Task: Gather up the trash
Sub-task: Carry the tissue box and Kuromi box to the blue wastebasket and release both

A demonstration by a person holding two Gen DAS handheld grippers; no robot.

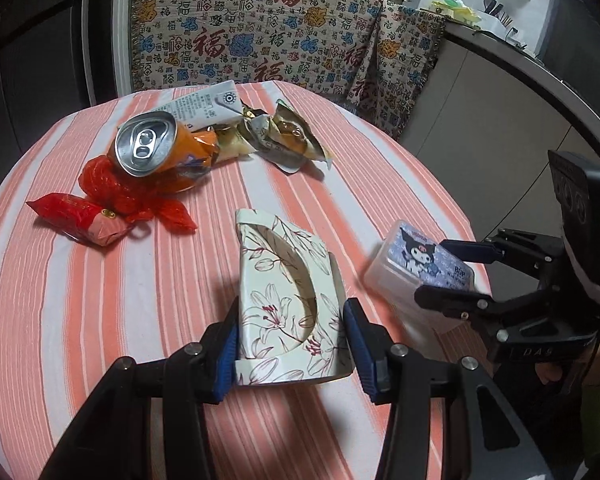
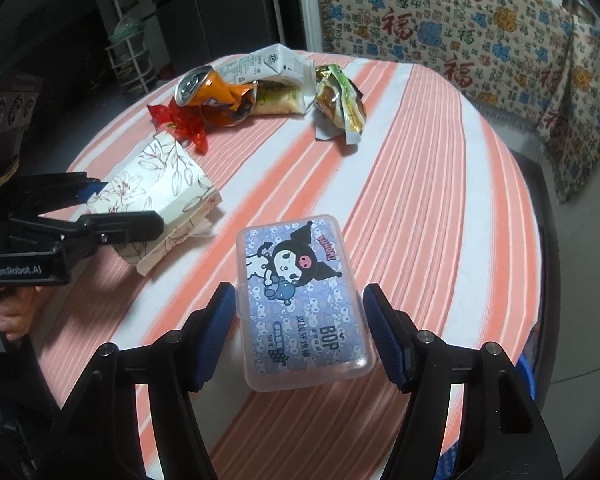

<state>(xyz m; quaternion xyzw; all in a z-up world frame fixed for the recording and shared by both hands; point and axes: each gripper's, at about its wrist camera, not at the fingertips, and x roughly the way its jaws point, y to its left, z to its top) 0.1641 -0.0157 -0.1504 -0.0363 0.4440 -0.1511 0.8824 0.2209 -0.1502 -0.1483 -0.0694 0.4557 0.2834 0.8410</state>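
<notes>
Left wrist view: the left claw clamps a flattened cream cardboard tissue box printed with lilies, blue pads pressed on both sides, above the round desk in its orange-and-white striped cloth. Toward ten o'clock lies the trash pile: a dented orange drinks can, red cellophane wrappers, a white carton and torn foil packets. At three o'clock the right claw brackets a clear plastic floss-pick case with a cartoon label.

Right wrist view: that case sits between the right claw's pads; the right pad shows a gap, so I cannot tell whether the grip is firm. The smooth case could slip and drop. At nine o'clock, the limp box may buckle and slide out.
</notes>
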